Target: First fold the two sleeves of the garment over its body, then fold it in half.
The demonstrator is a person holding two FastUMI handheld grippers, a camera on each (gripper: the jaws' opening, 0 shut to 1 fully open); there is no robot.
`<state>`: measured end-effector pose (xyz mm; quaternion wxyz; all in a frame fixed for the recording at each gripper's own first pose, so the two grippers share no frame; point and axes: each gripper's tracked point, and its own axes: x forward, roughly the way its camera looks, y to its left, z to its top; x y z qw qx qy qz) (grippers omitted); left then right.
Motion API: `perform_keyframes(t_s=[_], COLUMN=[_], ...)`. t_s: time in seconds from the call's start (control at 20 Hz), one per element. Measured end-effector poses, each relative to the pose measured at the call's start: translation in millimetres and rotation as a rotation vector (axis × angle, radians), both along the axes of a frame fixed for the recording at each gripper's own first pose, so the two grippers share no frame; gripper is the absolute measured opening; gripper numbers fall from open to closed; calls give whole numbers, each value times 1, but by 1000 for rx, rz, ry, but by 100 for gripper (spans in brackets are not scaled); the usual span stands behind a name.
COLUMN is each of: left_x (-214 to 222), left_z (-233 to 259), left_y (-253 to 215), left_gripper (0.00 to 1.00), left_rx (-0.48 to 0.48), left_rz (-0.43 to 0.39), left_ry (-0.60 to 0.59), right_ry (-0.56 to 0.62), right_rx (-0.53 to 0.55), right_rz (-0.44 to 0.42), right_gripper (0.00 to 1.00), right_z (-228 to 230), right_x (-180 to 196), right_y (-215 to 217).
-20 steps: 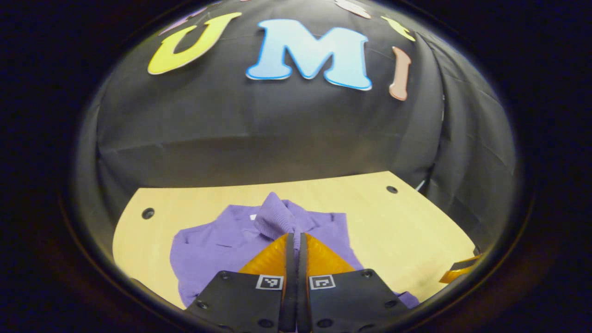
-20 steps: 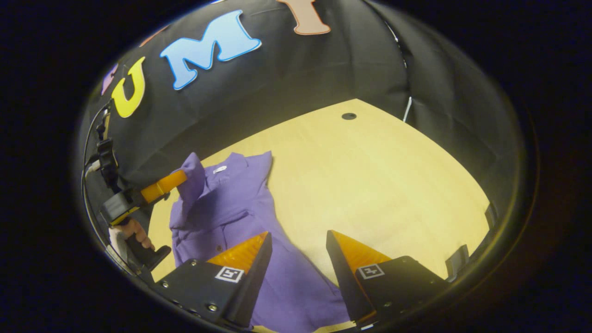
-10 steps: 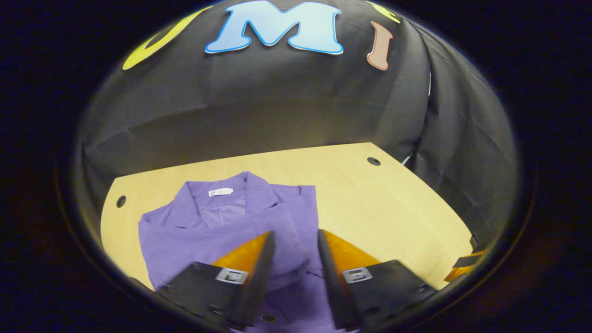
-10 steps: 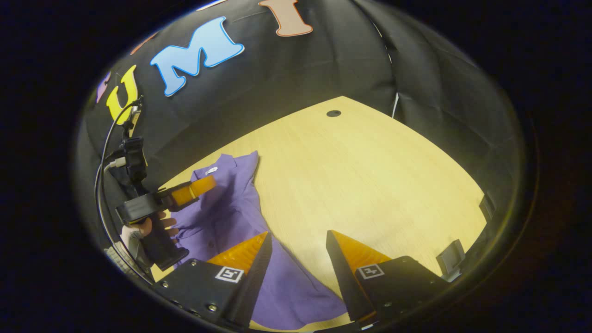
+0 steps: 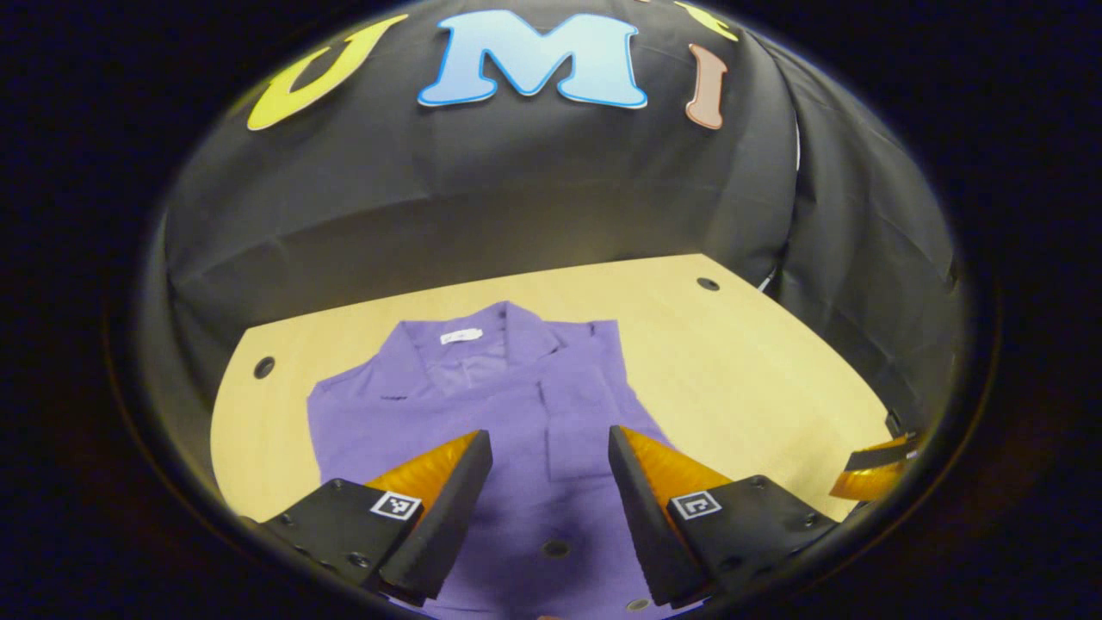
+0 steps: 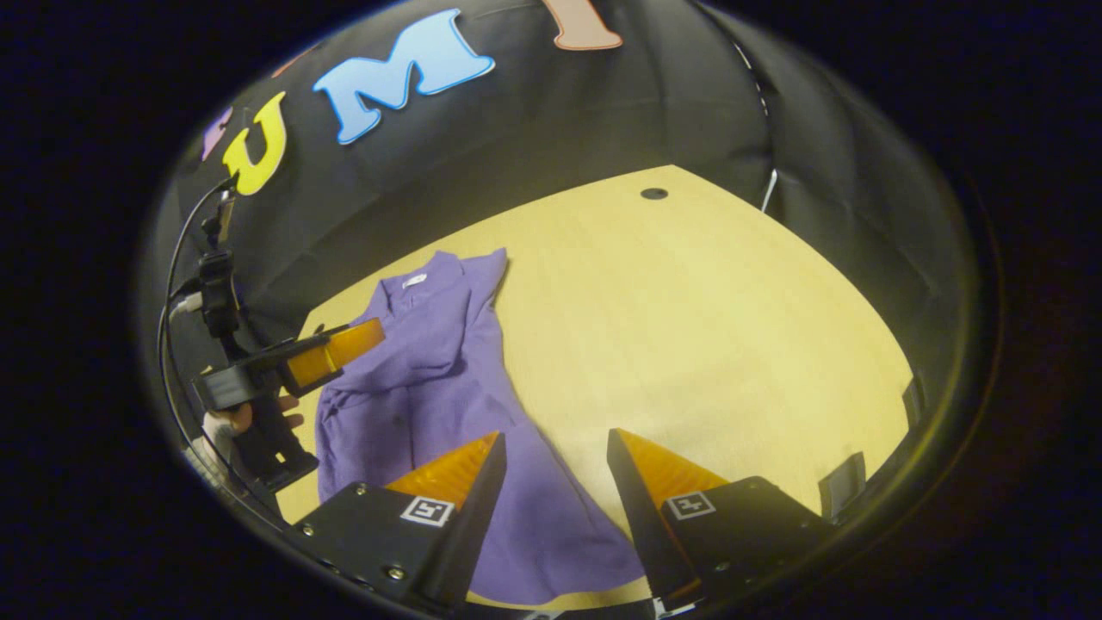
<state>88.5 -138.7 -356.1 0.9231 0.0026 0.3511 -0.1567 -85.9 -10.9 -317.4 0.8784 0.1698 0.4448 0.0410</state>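
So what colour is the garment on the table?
Plain purple garment, no pattern visible; clearest in the left gripper view.

Pale wooden table (image 5: 732, 379), purple garment (image 5: 516, 405) flat on it

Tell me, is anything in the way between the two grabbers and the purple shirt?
Nothing visible is. The purple shirt lies flat on the wooden table with nothing on it. The left gripper hangs open right above it, and the right gripper is open over its edge.

No legible text; the garment's (image 5: 508, 405) small white neck label (image 5: 461, 336) is too small to read.
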Motion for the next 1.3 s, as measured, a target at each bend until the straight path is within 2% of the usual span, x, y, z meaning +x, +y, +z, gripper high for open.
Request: perform_keyframes(t_s=[0.1,0.25,0.3,0.6,0.65,0.75,0.9,0.95,1.15,1.2,1.25,1.3], left_x=[-27,-74,-88,-178,-190,-215,-246,-254,-277,-281,-284,-289], left_z=[-4,-16,-21,-43,-46,-52,-62,-65,-76,-81,-84,-89], left_y=[26,62,74,126,131,139,145,146,152,153,155,157], left_gripper=[90,90,86,88,91,88,91,88,91,93,96,93], left_rx=[15,47,63,105,115,137,156,161,200,216,230,244], left_rz=[23,59,72,156,161,164,171,176,180,178,178,183], left_ry=[18,60,75,178,196,226,275,289,340,355,367,387], right_ry=[24,65,79,178,197,234,274,283,336,351,364,356], right_rx=[-2,-10,-14,-46,-54,-72,-118,-144,-202,-207,-213,-218], right_rz=[41,104,124,244,262,291,316,320,332,334,338,341], right_gripper=[75,75,75,75,75,75,75,75,75,68,75,75], right_z=[-9,-21,-23,-46,-50,-59,-67,-70,-82,-85,-86,-85], right_x=[-8,-22,-27,-62,-68,-78,-92,-96,-107,-110,-112,-111], right_y=[10,23,28,58,62,69,68,66,59,59,57,57])
